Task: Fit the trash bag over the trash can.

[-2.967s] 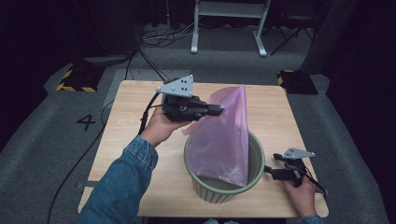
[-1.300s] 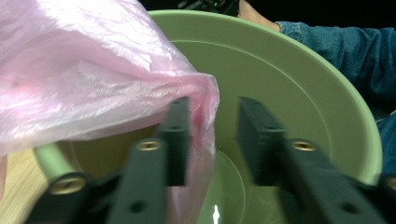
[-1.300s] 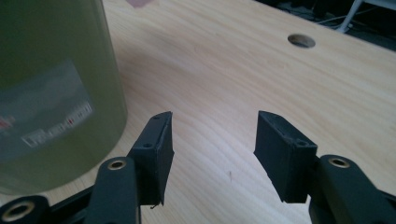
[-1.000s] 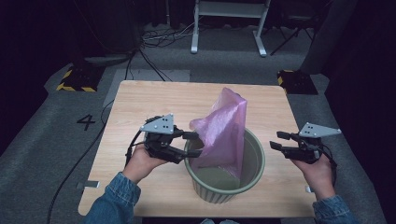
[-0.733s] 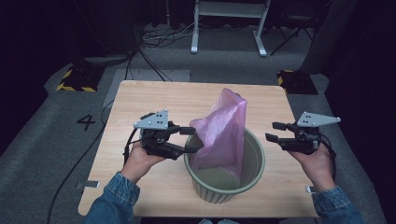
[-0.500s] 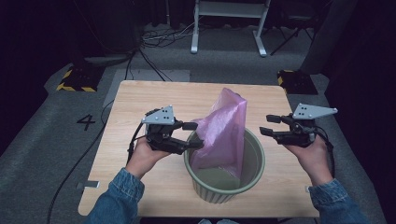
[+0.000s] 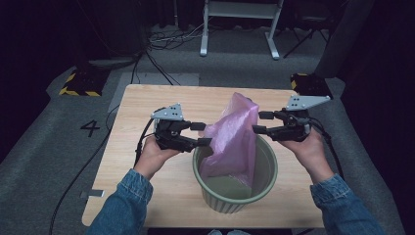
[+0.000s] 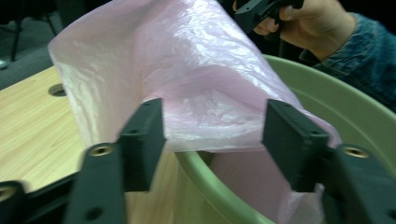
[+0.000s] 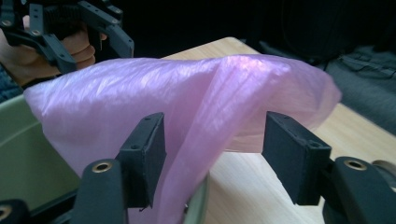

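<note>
Bag of thin pink plastic stands crumpled in the green bin on the table, its top rising above the rim. The left gripper faces it from one side, the right gripper from the other — both with jaws apart, pads clear of the film. The left's jaws have just been closing a little, the right's opening; the bag's folds sit ahead of each pair, ungripped.
</note>
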